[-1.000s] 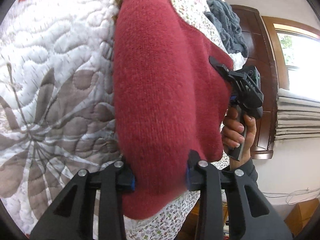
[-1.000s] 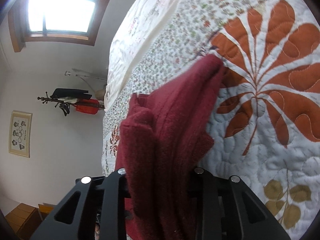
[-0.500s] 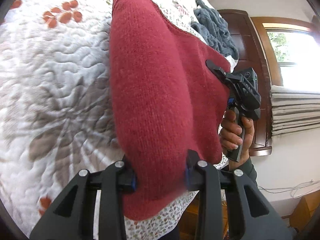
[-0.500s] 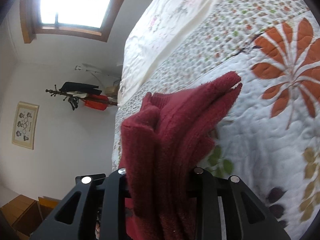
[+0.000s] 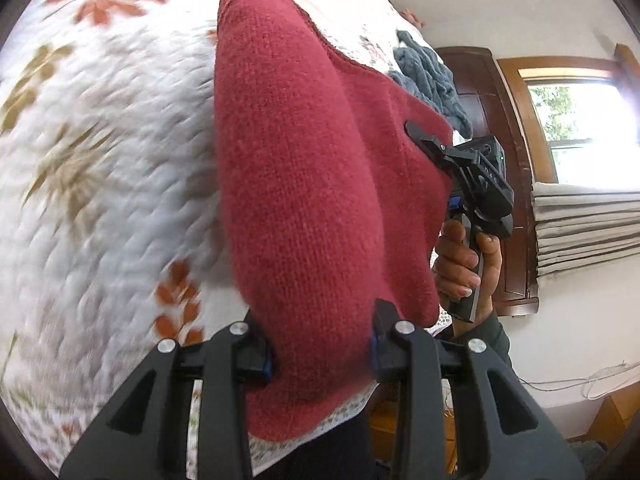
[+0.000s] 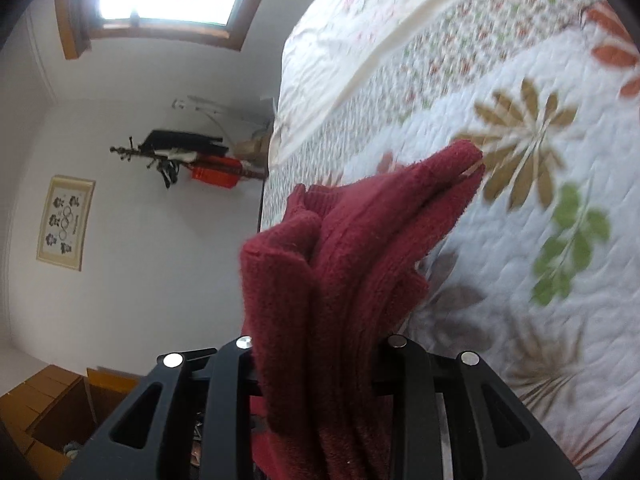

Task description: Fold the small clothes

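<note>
Red knit sweater (image 5: 304, 200) stretches lengthwise between left tool (image 5: 320, 360) and right tool (image 6: 320, 364), both clamped on its edge above the bed (image 5: 100, 160)

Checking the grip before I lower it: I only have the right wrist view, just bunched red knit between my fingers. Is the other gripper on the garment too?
Observer: Yes. The left gripper is clamped on the red sweater at its near edge.
Operator: Where does my gripper bite it?
Observer: The right gripper pinches the sweater's far side edge; a hand holds its handle.
Operator: Anything else on the bed?
Observer: A grey-blue knit garment lies bunched on the quilt behind the sweater.
</note>
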{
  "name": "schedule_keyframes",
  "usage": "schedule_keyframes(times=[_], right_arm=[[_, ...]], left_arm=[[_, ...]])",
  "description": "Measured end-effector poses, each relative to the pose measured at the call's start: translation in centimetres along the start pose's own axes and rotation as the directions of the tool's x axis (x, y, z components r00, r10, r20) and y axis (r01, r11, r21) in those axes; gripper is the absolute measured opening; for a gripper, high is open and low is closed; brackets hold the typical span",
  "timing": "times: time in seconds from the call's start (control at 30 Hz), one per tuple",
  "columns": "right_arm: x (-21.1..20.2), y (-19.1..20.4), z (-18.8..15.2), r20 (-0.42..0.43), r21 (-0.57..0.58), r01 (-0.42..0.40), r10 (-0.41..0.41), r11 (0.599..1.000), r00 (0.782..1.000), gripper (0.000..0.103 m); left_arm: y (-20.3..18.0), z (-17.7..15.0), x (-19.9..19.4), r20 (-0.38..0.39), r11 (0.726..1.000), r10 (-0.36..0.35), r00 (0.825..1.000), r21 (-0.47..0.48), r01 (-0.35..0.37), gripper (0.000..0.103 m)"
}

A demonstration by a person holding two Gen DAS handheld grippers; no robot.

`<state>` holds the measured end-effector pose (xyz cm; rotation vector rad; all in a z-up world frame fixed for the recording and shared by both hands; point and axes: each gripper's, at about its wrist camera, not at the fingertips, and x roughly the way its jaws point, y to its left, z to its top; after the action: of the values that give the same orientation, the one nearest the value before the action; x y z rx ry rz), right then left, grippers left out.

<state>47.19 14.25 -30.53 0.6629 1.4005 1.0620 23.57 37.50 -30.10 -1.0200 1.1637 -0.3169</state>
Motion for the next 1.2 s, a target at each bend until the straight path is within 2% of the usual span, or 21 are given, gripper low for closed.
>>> schedule_keyframes(times=[0.23, 0.37, 0.43, 0.47, 0.5, 0.53, 0.57, 0.63, 0.67, 0.7, 0.77, 0.8, 0.83, 0.87, 0.93, 0.97, 1.03, 1.1, 1.17, 1.2], right_arm=[[4.7, -1.8, -5.4, -0.081, 0.024, 0.02, -0.018, 1.0, 0.997, 0.027], [5.9, -4.6, -7.0, -0.109, 0.051, 0.054, -0.048, 0.997, 0.993, 0.028], [6.0, -5.8, -7.4, -0.114, 0.067, 0.068, -0.06, 0.995, 0.992, 0.029], [6.0, -6.4, -7.4, -0.116, 0.075, 0.076, -0.067, 0.994, 0.991, 0.03], [6.0, -7.0, -7.4, -0.122, 0.077, 0.097, -0.087, 0.992, 0.989, 0.037], [5.8, -7.2, -7.4, -0.119, 0.07, 0.126, -0.117, 0.99, 0.986, 0.051], [5.5, -7.2, -7.4, -0.108, 0.062, 0.149, -0.142, 0.987, 0.984, 0.055], [4.2, -6.9, -7.4, -0.081, 0.048, 0.149, -0.145, 0.988, 0.986, 0.057], [3.3, -6.6, -7.5, -0.061, 0.04, 0.149, -0.147, 0.988, 0.987, 0.058], [1.9, -6.1, -7.8, -0.024, 0.026, 0.159, -0.158, 0.987, 0.987, 0.058], [-0.3, -5.2, -8.6, 0.031, -0.002, 0.181, -0.181, 0.984, 0.983, 0.058], [-1.1, -4.5, -9.2, 0.047, -0.028, 0.187, -0.185, 0.982, 0.982, 0.057], [-1.4, -4.0, -9.4, 0.049, -0.044, 0.195, -0.193, 0.98, 0.98, 0.053], [-1.4, -3.4, -9.8, 0.055, -0.066, 0.206, -0.202, 0.976, 0.978, 0.051], [-1.0, -2.4, -10.3, 0.052, -0.105, 0.218, -0.214, 0.97, 0.976, 0.041], [-0.3, -2.2, -10.4, 0.044, -0.113, 0.238, -0.234, 0.965, 0.971, 0.038], [1.0, -2.1, -10.2, 0.023, -0.115, 0.28, -0.28, 0.953, 0.96, 0.009], [1.8, -1.2, -10.0, 0.057, -0.141, 0.323, -0.318, 0.936, 0.946, 0.009], [1.4, -1.3, -10.0, 0.088, -0.145, 0.338, -0.328, 0.93, 0.941, 0.008], [1.5, -2.0, -10.0, 0.095, -0.133, 0.36, -0.349, 0.924, 0.932, 0.008]], left_arm=[[5.5, -5.8, -1.1, 0.019, 0.998, 0.021, 1.0, -0.052, -0.02, 0.031], [8.5, -7.0, 0.2, 0.007, 0.997, 0.044, 0.999, -0.063, -0.044, 0.032], [10.0, -7.2, 1.0, -0.002, 0.996, 0.045, 0.999, -0.081, -0.045, 0.036], [10.7, -7.2, 1.4, -0.007, 0.995, 0.044, 0.999, -0.091, -0.045, 0.041], [11.2, -7.2, 1.8, -0.01, 0.994, 0.045, 0.999, -0.103, -0.046, 0.048], [11.9, -7.3, 2.0, -0.019, 0.992, 0.05, 0.999, -0.115, -0.052, 0.052], [12.1, -7.5, 2.0, -0.015, 0.991, 0.053, 0.998, -0.124, -0.054, 0.055], [12.2, -7.5, 1.4, 0.001, 0.988, 0.066, 0.998, -0.141, -0.065, 0.064], [11.6, -7.5, 0.7, 0.019, 0.986, 0.104, 0.994, -0.137, -0.1, 0.073], [10.9, -7.5, -0.6, 0.058, 0.98, 0.169, 0.984, -0.119, -0.161, 0.077], [9.4, -7.7, -3.2, 0.152, 0.969, 0.246, 0.957, -0.076, -0.237, 0.079], [8.0, -8.1, -4.9, 0.223, 0.958, 0.284, 0.933, -0.034, -0.284, 0.078], [6.7, -8.6, -6.2, 0.283, 0.952, 0.291, 0.914, 0.008, -0.306, 0.079], [5.5, -9.1, -7.0, 0.319, 0.954, 0.263, 0.91, 0.056, -0.295, 0.078], [3.9, -9.8, -7.0, 0.317, 0.961, 0.2, 0.927, 0.121, -0.249, 0.074], [3.2, -10.1, -6.1, 0.286, 0.967, 0.158, 0.945, 0.151, -0.207, 0.07], [2.9, -10.7, -3.4, 0.194, 0.967, 0.134, 0.972, 0.187, -0.171, 0.061], [3.2, -10.9, -1.0, 0.127, 0.961, 0.161, 0.979, 0.205, -0.185, 0.061], [4.3, -10.9, 1.0, 0.086, 0.952, 0.217, 0.972, 0.201, -0.23, 0.06], [4.7, -10.8, 1.3, 0.083, 0.953, 0.223, 0.971, 0.191, -0.235, 0.06]])
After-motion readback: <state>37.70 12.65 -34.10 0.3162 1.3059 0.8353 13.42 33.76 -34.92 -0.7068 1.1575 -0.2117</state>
